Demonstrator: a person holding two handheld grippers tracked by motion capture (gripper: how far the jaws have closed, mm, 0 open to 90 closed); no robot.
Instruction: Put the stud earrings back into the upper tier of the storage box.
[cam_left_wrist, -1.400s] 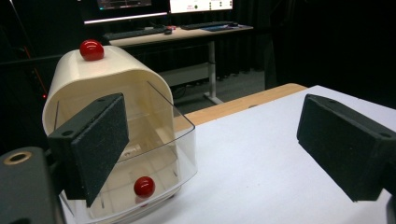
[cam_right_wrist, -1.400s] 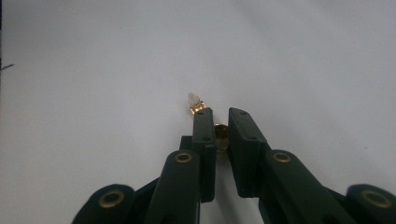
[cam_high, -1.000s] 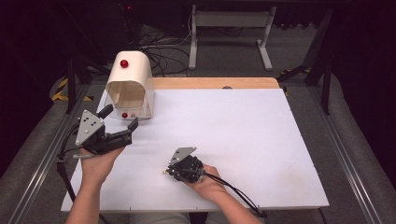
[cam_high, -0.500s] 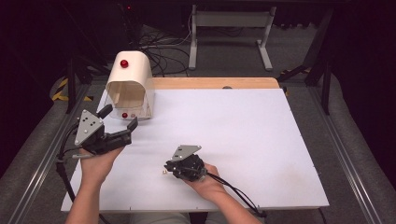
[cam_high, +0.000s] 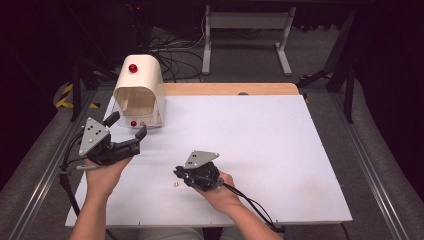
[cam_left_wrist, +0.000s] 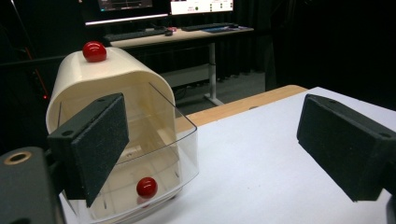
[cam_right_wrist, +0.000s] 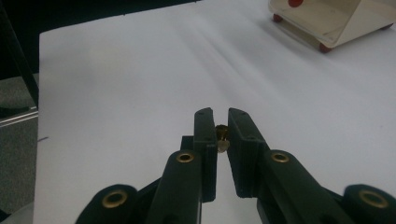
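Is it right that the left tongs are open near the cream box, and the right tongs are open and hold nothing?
Not quite. The left tongs are open near the cream box, but the right tongs are shut on a small brass piece, as the right gripper view shows.

A tiny brass-coloured piece (cam_right_wrist: 222, 138), maybe a screw or pin, sits pinched between the black pads, just above the white table (cam_high: 260, 140). It's too small to make out its shape. A second pale speck (cam_high: 175, 184) lies on the tabletop near the front edge, just beside the first, loose and apart from it.
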